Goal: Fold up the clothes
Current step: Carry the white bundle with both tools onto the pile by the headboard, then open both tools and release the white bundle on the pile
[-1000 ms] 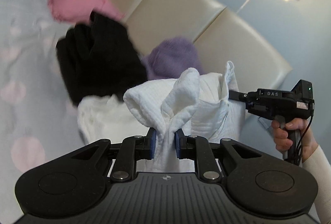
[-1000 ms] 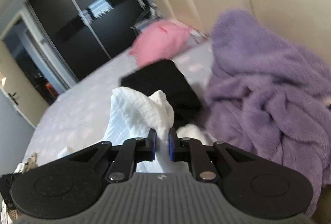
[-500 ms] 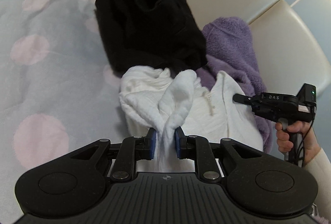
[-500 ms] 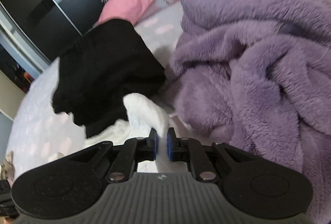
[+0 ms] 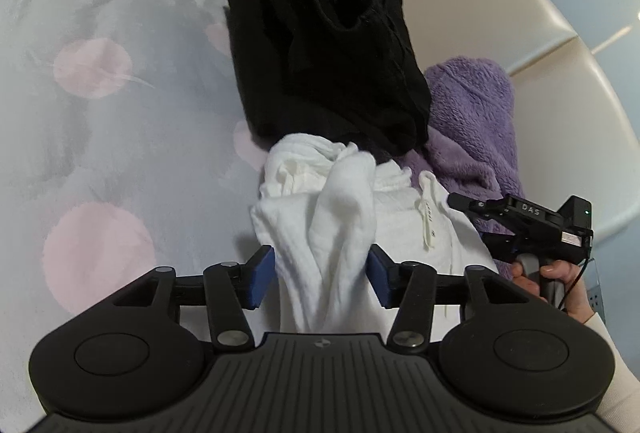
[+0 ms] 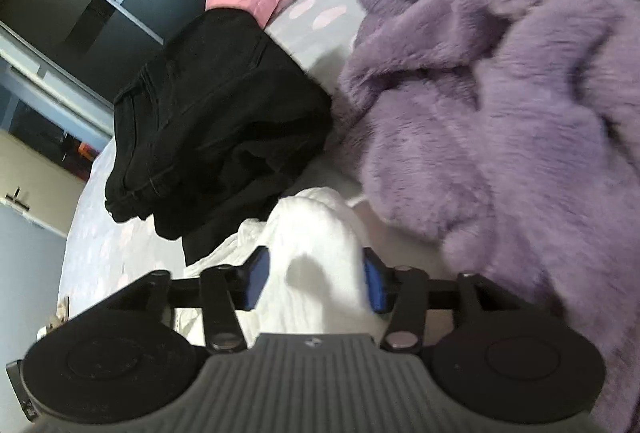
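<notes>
1. Our left gripper (image 5: 322, 275) and right gripper (image 6: 316, 283) are both opening, letting go of the white garment (image 5: 340, 209); a bunched ridge of its cloth sits between each pair of blue pads, no longer pinched.
2. The white garment lies on the bed (image 5: 100, 137), its far end tucked against the black clothes (image 5: 332, 45), with the purple fleece (image 6: 500, 93) just beside it on the right.
3. To do this release well, we judge the jaws should part fully before we back away, straight and low, so no fold snags on a pad and drags the layer open.
4. The white cloth looks like a soft, crinkled cotton with a drawstring; it holds peaks where it was gripped, so we would smooth those flat afterwards.
5. The black pile seems a heavier, denim-like weave, folded in thick slabs; the purple one is plush and lumpy.
6. In the blurred right wrist view we cannot tell whether the white edge lies square.
</notes>
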Available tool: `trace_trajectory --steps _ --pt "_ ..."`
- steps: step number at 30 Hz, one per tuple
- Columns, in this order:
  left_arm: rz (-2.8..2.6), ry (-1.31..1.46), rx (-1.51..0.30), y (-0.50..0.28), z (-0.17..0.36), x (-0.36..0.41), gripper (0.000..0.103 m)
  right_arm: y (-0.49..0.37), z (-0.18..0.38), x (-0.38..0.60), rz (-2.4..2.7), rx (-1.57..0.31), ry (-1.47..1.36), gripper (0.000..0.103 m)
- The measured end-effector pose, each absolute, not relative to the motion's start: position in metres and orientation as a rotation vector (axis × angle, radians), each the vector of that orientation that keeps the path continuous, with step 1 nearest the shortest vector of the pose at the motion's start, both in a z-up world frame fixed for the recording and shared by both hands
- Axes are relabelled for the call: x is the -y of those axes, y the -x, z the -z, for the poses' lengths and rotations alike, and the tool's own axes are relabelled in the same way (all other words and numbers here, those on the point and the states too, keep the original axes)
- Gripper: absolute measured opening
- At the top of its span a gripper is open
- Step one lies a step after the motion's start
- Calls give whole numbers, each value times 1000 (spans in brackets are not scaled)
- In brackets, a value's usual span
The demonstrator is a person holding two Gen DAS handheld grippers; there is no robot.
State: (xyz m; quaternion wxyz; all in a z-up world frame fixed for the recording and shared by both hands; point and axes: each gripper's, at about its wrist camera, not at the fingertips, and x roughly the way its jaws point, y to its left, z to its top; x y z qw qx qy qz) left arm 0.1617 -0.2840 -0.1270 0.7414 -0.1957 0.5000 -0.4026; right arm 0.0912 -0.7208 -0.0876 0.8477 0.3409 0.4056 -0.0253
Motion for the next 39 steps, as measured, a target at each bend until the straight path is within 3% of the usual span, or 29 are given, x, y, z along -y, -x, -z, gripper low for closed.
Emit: trace_trajectory --steps 3,4,5,6,8,11,15,22,25,28,29,31,33,37,39 --pt "859 427 -1120 -169 131 290 48 -110 95 709 38 -907 -668 55" --pt "856 427 -1124 -170 133 293 48 -113 96 704 41 -912 -643 49" --pt "854 426 -1128 -172 134 296 47 -113 95 700 38 -911 -620 36" --pt "857 425 -1129 -172 135 298 36 -112 93 697 32 -906 -599 29" --pt "860 417 -1117 -171 134 301 29 -106 86 692 25 -882 -554 23" --pt "901 410 -1024 -160 122 296 23 -86 70 690 37 -805 -527 20" --pt "977 426 -890 -146 102 291 22 -51 46 689 50 -661 -525 20" --pt "899 356 -962 -166 119 314 22 -70 60 691 101 -678 -526 20" --pt "878 355 -1004 -173 126 316 25 -82 78 692 136 -728 -534 23" --pt "841 332 -1025 -174 123 318 40 -81 78 697 172 -732 -550 42" --pt "836 315 -1010 -171 118 317 46 -78 73 697 178 -720 -537 42" --pt "826 280 -981 -164 110 316 48 -71 63 698 192 -695 -506 44" --pt "801 240 -945 -156 102 314 50 -56 47 695 225 -650 -457 62" --pt "729 163 -841 -131 84 307 51 -18 20 687 264 -549 -381 65" --pt "732 156 -798 -118 75 301 51 2 13 678 249 -517 -352 61"
